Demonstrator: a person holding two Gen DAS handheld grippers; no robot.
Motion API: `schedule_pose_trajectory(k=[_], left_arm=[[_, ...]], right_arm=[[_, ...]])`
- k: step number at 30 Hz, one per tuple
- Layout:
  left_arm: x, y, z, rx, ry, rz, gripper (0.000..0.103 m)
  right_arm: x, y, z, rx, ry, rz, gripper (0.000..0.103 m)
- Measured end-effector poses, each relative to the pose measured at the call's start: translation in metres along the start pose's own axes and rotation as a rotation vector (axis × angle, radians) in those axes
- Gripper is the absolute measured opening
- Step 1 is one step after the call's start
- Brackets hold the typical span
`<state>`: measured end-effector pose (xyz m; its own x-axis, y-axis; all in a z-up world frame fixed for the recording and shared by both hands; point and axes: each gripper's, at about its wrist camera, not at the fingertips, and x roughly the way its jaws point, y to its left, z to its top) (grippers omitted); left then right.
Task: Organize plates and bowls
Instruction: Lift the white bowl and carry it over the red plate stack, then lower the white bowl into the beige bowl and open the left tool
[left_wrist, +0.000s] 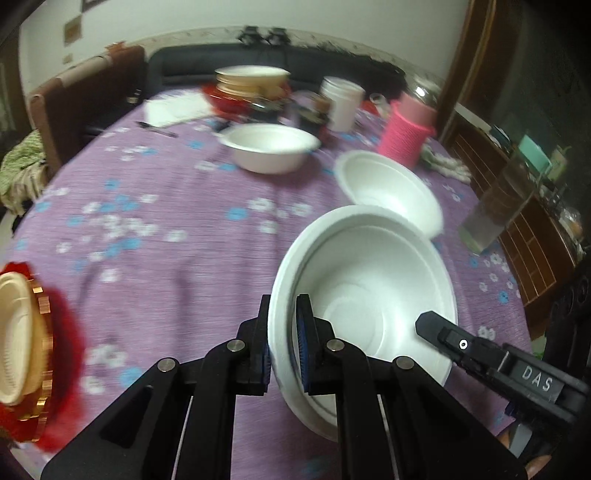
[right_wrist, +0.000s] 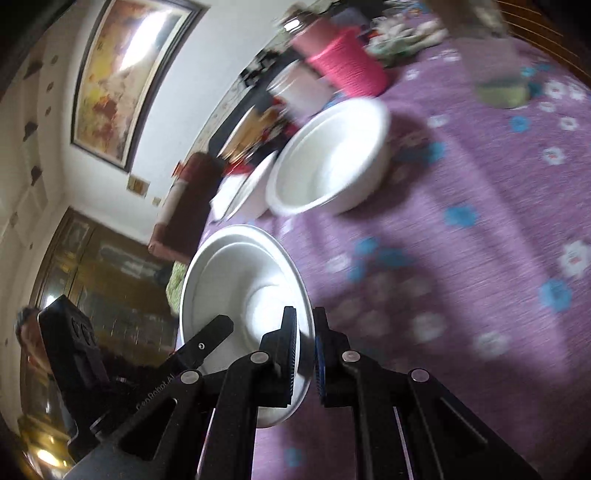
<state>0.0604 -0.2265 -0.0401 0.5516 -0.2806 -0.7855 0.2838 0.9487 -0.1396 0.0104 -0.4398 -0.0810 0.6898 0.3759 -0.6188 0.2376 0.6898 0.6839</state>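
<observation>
Both grippers grip the same white foam bowl (left_wrist: 365, 295), held tilted above the purple tablecloth. My left gripper (left_wrist: 282, 343) is shut on its left rim. My right gripper (right_wrist: 304, 350) is shut on the opposite rim of the bowl (right_wrist: 236, 280); its finger also shows in the left wrist view (left_wrist: 443, 334). A second white bowl (left_wrist: 388, 188) lies just beyond the held one; it also shows in the right wrist view (right_wrist: 328, 158). A third white bowl (left_wrist: 271, 146) stands farther back. A stack of cream plates (left_wrist: 18, 332) sits on a red and gold stand at the left edge.
A pink yarn-wrapped container (left_wrist: 406, 136), a white cup (left_wrist: 341, 103), a glass jar (left_wrist: 491, 210) and a red tray with stacked bowls (left_wrist: 251, 85) crowd the far and right side of the table (left_wrist: 166, 229). A pen (left_wrist: 157, 130) and paper lie at the back left.
</observation>
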Motion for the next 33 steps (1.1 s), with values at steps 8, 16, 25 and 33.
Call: schedule_pose_trajectory(k=[8,16,25,33], left_arm=[[-0.063,0.100,-0.012,-0.129,-0.092,0.071,0.009],[-0.111,0.199,-0.042,-0.290,-0.141,0.158,0.011],[-0.094,0.270,-0.059,-0.414,-0.098,0.229,0.011],[-0.066,0.288,-0.062,-0.406,-0.041,0.260,0.012]], right_arm=[[0.038,0.094,-0.037,-0.143,0.098,0.071,0.009],[0.089,0.201,-0.093,-0.315,0.191,0.121,0.012],[0.147,0.264,-0.145,-0.423,0.261,0.093,0.012],[0.172,0.277,-0.168,-0.499,0.235,0.009,0.013]])
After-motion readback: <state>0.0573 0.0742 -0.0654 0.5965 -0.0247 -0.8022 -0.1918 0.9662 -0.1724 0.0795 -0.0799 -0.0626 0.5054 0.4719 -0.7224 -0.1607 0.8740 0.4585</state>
